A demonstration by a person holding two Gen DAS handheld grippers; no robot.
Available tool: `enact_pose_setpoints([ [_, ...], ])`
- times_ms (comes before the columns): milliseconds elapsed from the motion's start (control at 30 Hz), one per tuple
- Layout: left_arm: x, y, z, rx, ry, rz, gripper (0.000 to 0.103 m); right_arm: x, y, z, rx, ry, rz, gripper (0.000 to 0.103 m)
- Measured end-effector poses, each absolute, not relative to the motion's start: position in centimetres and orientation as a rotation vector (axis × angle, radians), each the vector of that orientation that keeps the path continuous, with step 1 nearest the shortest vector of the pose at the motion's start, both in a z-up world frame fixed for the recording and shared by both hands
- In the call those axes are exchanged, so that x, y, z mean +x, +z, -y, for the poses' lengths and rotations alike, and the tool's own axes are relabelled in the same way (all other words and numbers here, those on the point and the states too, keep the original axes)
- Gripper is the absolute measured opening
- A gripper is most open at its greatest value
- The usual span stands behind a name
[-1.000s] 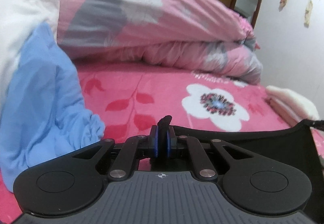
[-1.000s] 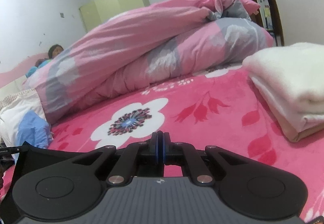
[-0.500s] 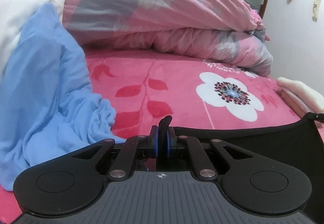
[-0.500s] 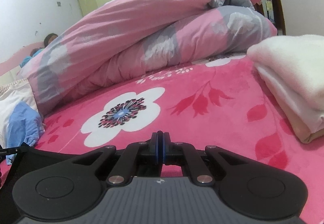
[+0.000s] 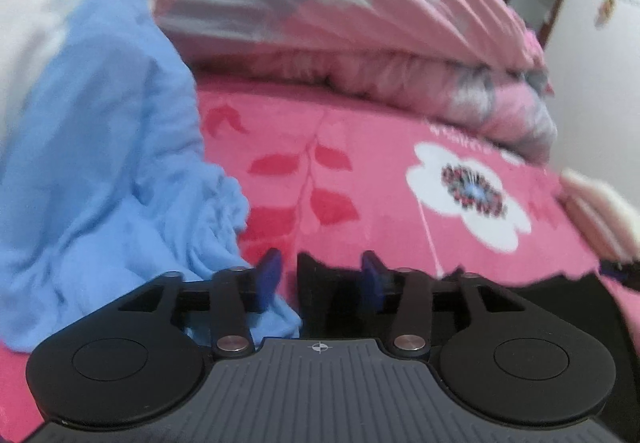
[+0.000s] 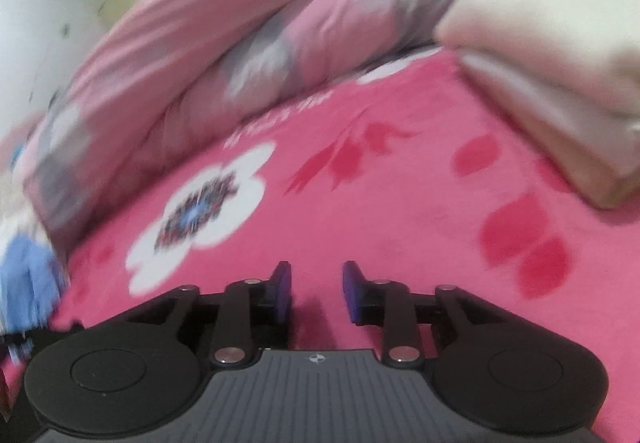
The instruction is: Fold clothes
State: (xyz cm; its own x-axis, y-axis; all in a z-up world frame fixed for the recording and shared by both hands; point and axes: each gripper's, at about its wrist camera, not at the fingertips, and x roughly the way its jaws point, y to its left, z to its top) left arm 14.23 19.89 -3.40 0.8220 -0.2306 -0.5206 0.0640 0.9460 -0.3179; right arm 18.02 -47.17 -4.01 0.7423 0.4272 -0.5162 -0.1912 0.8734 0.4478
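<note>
Both sets of fingers are spreading right now. Your left gripper [image 5: 318, 279] is opening with the black garment [image 5: 540, 307] slipping off it: a corner of the cloth is standing between the fingers, nearer the right one, but nothing is clamping it. From there the garment is running off toward three o'clock, lying on the pink floral bed cover [image 5: 360, 179]. Your right gripper [image 6: 316, 291] is also parting, nothing between its fingers, only bed cover below.

You're looking to be letting go after a fold. Next you're needing a fresh piece, likely the crumpled light-blue garment [image 5: 100, 171] sitting at nine o'clock in the left view, against the pink-and-grey duvet [image 5: 340, 23]. At two o'clock in the right view, a folded cream garment [image 6: 560, 63] is resting on the bed.

No readable brand or writing anywhere.
</note>
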Motion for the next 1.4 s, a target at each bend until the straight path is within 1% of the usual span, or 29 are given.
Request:
enact_pose_setpoints([
  [33,13.9,-3.0,-19.9,-0.297,-0.152,-0.57,0.056,17.3,-3.3,47.5,0.385,0.342,-0.639,0.031],
  [167,12.4,-1.2,-20.0,-0.301,-0.141,-0.522,0.056,14.3,-1.2,49.0,0.408,0.318,-0.611,0.031],
  [467,7.9,2.4,-19.0,-0.26,-0.136,-0.549,0.056,3.1,2.4,53.0,0.53,0.337,-0.599,0.031],
  [600,4.2,4.8,-20.2,-0.244,-0.091,-0.554,0.056,-2.3,2.2,53.5,0.551,0.394,-0.64,0.031],
  [733,0.1,7.2,-22.0,-0.219,-0.022,-0.566,0.056,-6.7,0.0,53.1,0.58,0.4,-0.715,0.031],
  [767,-0.8,7.4,-22.1,-0.21,-0.017,-0.583,0.058,-7.6,-0.7,53.1,0.594,0.396,-0.725,0.031],
  [867,-2.9,6.0,-21.1,-0.22,-0.034,-0.649,0.059,-9.1,-2.8,53.3,0.677,0.395,-0.74,0.031],
  [1000,-4.3,0.9,-17.8,-0.288,-0.091,-0.775,0.059,-9.2,-4.9,53.8,0.819,0.406,-0.762,0.031],
  [1100,-5.0,-1.5,-15.3,-0.267,-0.073,-0.783,0.059,-8.7,-6.3,54.2,0.947,0.406,-0.795,0.031],
  [1267,-5.2,-3.3,-12.8,-0.125,-0.027,-0.775,0.059,-7.9,-8.1,54.4,1.11,0.411,-0.881,0.031],
  [1300,-5.2,-3.5,-12.7,-0.111,-0.022,-0.775,0.059,-7.9,-8.3,54.4,1.129,0.405,-0.892,0.033],
  [1367,-5.2,-3.9,-12.7,-0.099,-0.016,-0.776,0.059,-7.8,-8.9,54.3,1.174,0.402,-0.898,0.046],
  [1400,-5.3,-4.0,-12.8,-0.095,-0.014,-0.775,0.059,-7.8,-9.2,54.3,1.202,0.408,-0.892,0.047],
])
